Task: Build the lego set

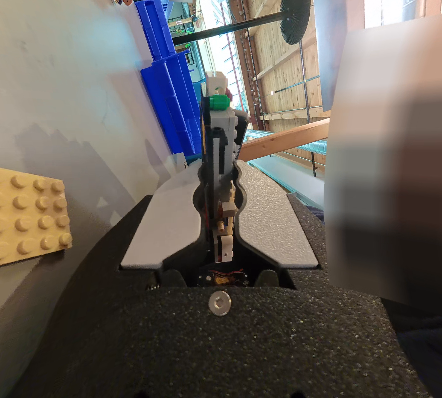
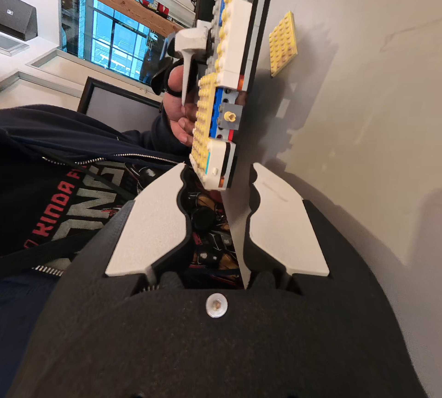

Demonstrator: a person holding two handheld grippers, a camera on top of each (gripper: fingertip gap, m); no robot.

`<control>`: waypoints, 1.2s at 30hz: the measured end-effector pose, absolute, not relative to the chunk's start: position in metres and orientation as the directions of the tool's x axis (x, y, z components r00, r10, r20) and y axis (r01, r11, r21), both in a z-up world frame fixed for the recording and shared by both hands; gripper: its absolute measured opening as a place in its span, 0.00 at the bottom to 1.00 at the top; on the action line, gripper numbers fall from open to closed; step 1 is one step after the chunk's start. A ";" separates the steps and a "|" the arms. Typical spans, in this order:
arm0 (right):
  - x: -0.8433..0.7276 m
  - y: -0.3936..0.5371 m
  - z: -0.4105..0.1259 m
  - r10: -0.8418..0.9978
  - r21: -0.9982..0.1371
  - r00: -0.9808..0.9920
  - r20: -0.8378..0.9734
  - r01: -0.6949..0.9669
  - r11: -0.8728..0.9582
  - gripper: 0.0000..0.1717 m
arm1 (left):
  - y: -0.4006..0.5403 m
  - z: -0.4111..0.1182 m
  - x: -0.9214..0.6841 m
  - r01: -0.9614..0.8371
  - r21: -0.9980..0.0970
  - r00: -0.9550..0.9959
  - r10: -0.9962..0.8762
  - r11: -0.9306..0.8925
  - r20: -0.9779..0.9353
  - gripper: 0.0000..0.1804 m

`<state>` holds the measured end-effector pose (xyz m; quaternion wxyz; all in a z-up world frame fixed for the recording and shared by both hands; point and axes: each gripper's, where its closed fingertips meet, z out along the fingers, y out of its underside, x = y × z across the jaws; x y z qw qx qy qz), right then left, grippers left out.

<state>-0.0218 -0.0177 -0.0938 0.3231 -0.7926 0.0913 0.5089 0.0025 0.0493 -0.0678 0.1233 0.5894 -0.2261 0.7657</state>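
A smooth pale counter [image 2: 358,75] carries two glossy blue ribbed bins [image 1: 167,90] and one tan studded plate [image 1: 33,214]. The left tool [image 1: 217,171] clamps one long brick-built model [image 2: 222,70]; the right tool [image 2: 218,166] gapes wide just before its end.

Long multicolour toy-brick assembly [image 2: 224,90], yellow studded plates, white and grey bricks: held edge-on, frame centre, clamped in left claw [image 1: 218,171]; end between spread right claw [image 2: 218,166] fingers.

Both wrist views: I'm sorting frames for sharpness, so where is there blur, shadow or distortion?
Left wrist view: the brick model in the left tongs is fairly sharp, the tan plate soft, shadows fall on the table, and a mosaic patch covers the right edge. Right wrist view: the right tongs look slightly smeared, the edges bend, and the model throws a hard shadow.
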 end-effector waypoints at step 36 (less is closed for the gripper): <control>-0.025 -0.016 -0.097 0.199 -0.437 0.452 -0.870 -0.518 -0.735 0.16 | 0.041 -0.066 0.001 -0.470 -0.251 -0.282 -0.125 -0.846 0.951 0.11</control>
